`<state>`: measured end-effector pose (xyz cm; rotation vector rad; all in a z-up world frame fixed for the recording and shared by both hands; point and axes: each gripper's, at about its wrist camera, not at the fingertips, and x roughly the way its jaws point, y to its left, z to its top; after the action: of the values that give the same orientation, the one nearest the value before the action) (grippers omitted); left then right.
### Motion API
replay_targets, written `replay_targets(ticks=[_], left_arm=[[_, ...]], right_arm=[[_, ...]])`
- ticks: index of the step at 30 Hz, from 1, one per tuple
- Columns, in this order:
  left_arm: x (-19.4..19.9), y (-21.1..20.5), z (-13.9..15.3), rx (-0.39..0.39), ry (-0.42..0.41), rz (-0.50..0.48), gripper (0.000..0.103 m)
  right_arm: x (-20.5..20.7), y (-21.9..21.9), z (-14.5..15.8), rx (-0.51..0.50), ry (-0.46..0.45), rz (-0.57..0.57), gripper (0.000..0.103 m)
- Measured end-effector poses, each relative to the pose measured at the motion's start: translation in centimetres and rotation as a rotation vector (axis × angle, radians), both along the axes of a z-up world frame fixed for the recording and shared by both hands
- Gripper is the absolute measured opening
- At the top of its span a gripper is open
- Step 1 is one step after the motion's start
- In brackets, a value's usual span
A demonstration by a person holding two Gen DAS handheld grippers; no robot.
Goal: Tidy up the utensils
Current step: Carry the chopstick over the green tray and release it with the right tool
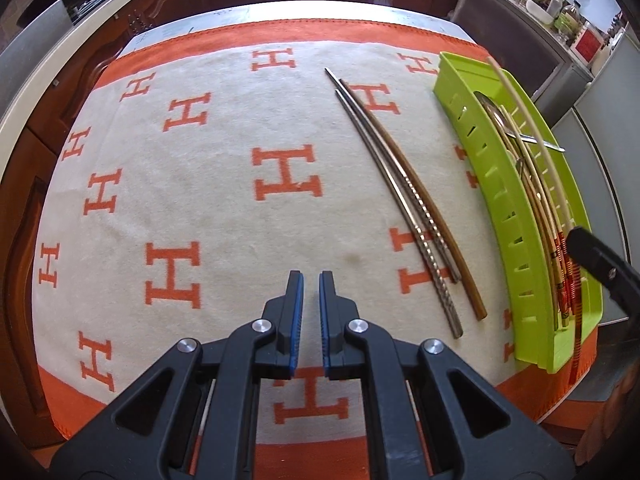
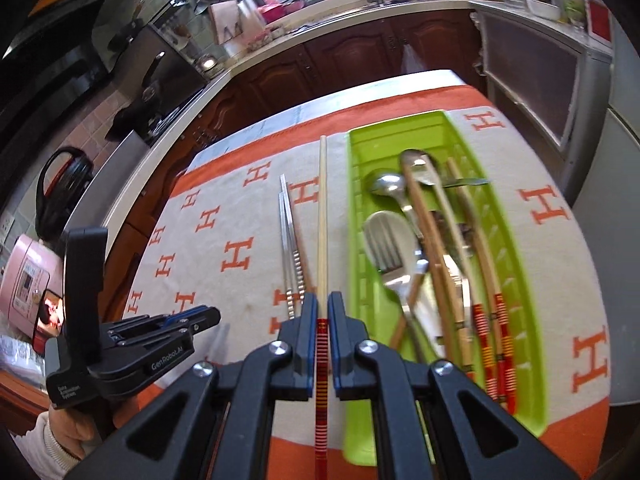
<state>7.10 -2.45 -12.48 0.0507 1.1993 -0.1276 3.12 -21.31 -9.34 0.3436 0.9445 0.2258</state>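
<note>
My right gripper (image 2: 322, 300) is shut on a pale chopstick (image 2: 322, 216) with a red-striped handle, held lengthwise above the cloth beside the green tray (image 2: 400, 136). The tray holds spoons (image 2: 386, 186), a fork (image 2: 384, 240) and several chopsticks. Two metal chopsticks (image 1: 384, 168) and a brown chopstick (image 1: 424, 196) lie side by side on the cloth, left of the tray (image 1: 496, 208). My left gripper (image 1: 311, 280) hovers over the cloth with its jaws shut on nothing, left of those chopsticks. The right gripper (image 1: 580, 240) shows at the tray's near right with the pale chopstick (image 1: 520, 120).
A cream cloth (image 1: 224, 208) with orange H marks and an orange border covers the table. Dark wooden cabinets and a crowded kitchen counter (image 2: 360, 12) stand behind it. A pink cooker (image 2: 24, 280) sits at far left. A hand (image 2: 68, 440) holds the left gripper (image 2: 212, 316).
</note>
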Motion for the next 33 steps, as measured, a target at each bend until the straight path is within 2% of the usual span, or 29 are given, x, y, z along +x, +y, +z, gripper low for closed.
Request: replay_targets(ticks=[10, 15, 25, 33], left_arm=[[3.4, -1.9, -0.1, -0.041, -0.026, 0.047, 0.004], [5.3, -2.6, -1.4, -0.085, 0.009, 0.094, 0.004], [6.3, -2.8, -2.3, -0.154, 0.021, 0.165, 0.004], [6.1, -3.3, -2.5, -0.109, -0.020, 0.205, 0.004]], right_arm=[[1.5, -5.5, -0.8, -0.064, 0.011, -0.137, 0.006], [2.7, -7.1, -1.6, -0.086, 0.024, -0.169, 0.007], [2.2, -7.8, -2.6, -0.031, 0.035, -0.171, 0.007], [1.6, -7.0, -2.1, -0.019, 0.010, -0.161, 0.007]])
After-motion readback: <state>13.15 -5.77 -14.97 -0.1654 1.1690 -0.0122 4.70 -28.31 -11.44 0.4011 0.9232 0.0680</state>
